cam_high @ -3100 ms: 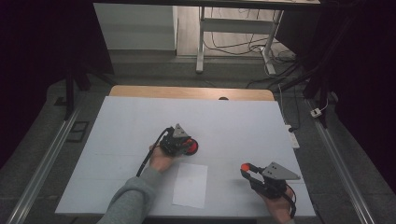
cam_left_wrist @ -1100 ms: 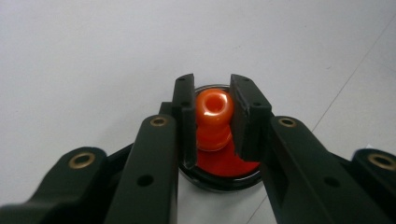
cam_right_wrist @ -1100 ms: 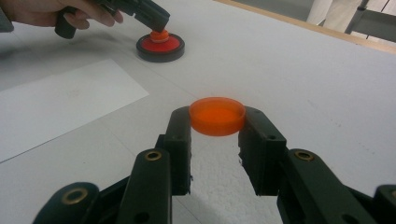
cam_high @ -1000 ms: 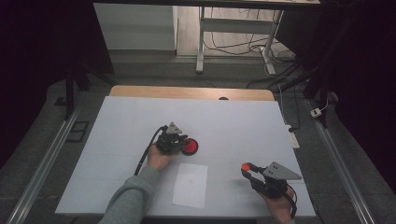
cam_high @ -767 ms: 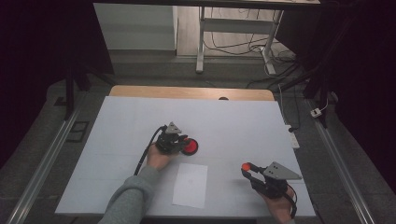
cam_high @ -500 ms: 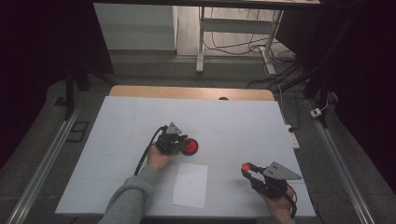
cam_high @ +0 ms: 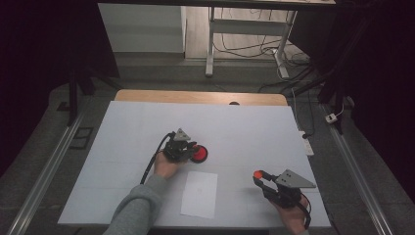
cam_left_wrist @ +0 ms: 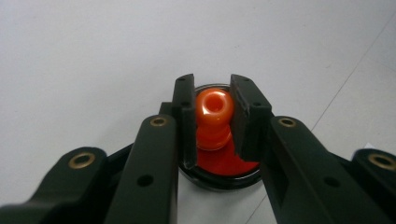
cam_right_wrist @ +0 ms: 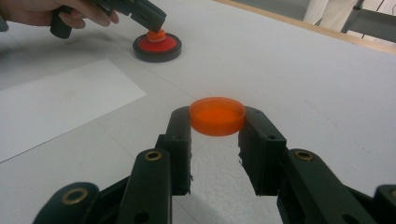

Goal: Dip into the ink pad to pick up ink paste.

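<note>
Standing upright near the tabletop's [cam_high: 127, 127] middle, the orange knob [cam_left_wrist: 214, 108] rises from a round black dish [cam_left_wrist: 219, 179], clamped by the left gripper [cam_left_wrist: 212, 119]. Near the right front corner, the right gripper [cam_right_wrist: 217, 122] pinches a flat orange cap [cam_right_wrist: 217, 115], held level.

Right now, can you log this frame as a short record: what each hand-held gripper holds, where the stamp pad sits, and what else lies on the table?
left hand-held gripper: shut on the orange knob, over the pad
orange knob: upright, standing in the stamp pad's red inside
stamp pad: round, black rim, near the table's middle
right hand-held gripper: shut on the orange lid, held above the table
white sheet: flat on the table, between the two hands, touching neither gripper
</note>
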Available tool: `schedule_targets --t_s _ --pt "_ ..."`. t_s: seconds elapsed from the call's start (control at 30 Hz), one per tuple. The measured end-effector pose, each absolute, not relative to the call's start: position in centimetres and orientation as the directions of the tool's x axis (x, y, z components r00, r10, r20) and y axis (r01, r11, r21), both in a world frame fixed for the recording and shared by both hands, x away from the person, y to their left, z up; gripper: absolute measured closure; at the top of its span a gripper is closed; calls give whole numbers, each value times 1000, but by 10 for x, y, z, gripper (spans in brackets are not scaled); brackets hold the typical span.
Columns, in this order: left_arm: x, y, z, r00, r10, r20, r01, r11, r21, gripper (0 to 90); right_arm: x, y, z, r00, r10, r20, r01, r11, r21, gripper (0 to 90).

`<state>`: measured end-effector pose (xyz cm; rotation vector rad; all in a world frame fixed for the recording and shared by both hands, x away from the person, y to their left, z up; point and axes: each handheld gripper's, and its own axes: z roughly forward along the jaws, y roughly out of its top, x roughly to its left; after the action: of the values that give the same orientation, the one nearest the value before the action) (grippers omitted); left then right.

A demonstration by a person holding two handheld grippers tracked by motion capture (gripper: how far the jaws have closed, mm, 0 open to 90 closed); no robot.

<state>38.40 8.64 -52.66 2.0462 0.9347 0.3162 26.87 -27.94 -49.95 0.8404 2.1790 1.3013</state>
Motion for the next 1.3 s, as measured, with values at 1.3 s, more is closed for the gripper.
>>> schedule_targets --t_s 1.3 --pt "365 114 -490 720 678 -150 447 -287 848 730 269 -281 -498 -707 704 -72 261 355 898 648"
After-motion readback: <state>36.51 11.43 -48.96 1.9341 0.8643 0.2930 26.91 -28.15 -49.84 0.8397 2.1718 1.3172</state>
